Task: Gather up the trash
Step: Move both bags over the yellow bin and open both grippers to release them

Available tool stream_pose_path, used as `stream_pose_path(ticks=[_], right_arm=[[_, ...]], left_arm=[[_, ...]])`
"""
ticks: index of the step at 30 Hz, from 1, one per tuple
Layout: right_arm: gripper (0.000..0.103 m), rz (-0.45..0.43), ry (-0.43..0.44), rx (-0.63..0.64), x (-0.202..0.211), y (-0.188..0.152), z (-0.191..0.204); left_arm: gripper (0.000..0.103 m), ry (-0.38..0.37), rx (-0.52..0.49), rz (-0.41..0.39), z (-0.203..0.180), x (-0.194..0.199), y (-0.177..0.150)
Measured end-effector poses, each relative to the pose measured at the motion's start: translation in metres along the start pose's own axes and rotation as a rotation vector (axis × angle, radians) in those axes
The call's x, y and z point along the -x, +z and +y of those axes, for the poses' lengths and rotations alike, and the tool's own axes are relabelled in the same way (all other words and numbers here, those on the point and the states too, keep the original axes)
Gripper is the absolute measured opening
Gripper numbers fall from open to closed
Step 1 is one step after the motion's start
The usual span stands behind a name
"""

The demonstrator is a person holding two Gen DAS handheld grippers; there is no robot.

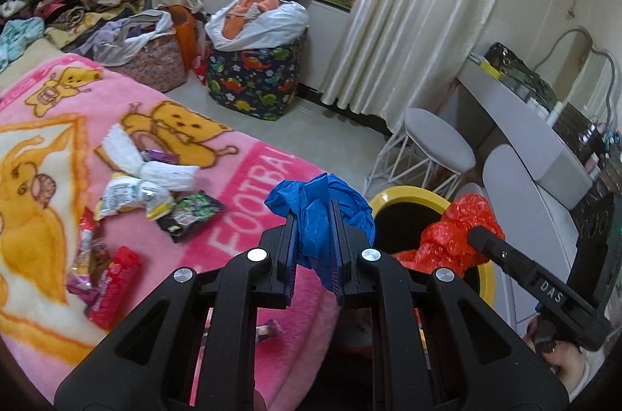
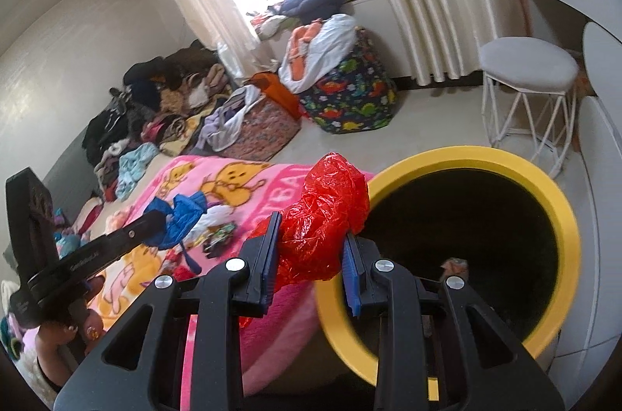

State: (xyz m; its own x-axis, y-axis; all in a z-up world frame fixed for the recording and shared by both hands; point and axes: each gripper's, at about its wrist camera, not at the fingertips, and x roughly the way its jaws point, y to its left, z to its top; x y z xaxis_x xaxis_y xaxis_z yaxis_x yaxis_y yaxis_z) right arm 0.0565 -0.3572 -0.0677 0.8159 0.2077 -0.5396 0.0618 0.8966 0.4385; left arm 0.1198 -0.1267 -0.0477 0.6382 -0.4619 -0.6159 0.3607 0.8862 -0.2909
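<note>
- The left gripper is clamped on a crumpled blue bag at the blanket's edge, short of the bin; let go here, it would likely drop onto the bed
- The right gripper pinches a red bag just beside the yellow rim; light plastic may cling to the pads or catch on the rim
- Wrappers lie on the pink blanket, mid-bed
- Cluttered bedroom: clothes piles, stool, curtains
</note>
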Motion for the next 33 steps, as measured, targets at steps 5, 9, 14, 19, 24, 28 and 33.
stream_pose_path(ticks=[5, 9, 14, 19, 24, 28, 33], right_arm=[[0.027, -0.012, -0.040, -0.035, 0.003, 0.002, -0.020], [0.027, -0.021, -0.070, -0.049, 0.007, 0.002, -0.032], [0.027, -0.027, -0.111, -0.082, 0.009, 0.000, -0.050], [0.027, -0.027, -0.158, -0.110, 0.012, -0.002, -0.070], [0.027, -0.027, -0.200, -0.151, 0.016, -0.006, -0.091], [0.027, -0.024, -0.231, -0.172, 0.018, -0.009, -0.106], [0.043, -0.010, -0.235, -0.212, 0.018, -0.011, -0.119]], left_arm=[[0.009, -0.024, -0.027, 0.019, -0.015, -0.009, -0.002], [0.009, -0.045, -0.055, 0.040, -0.030, -0.019, -0.006], [0.009, -0.069, -0.100, 0.066, -0.049, -0.030, -0.011], [0.009, -0.099, -0.131, 0.092, -0.067, -0.044, -0.016], [0.009, -0.126, -0.161, 0.115, -0.083, -0.056, -0.020], [0.010, -0.150, -0.178, 0.136, -0.095, -0.069, -0.024], [0.049, -0.159, -0.144, 0.172, -0.098, -0.094, -0.022]])
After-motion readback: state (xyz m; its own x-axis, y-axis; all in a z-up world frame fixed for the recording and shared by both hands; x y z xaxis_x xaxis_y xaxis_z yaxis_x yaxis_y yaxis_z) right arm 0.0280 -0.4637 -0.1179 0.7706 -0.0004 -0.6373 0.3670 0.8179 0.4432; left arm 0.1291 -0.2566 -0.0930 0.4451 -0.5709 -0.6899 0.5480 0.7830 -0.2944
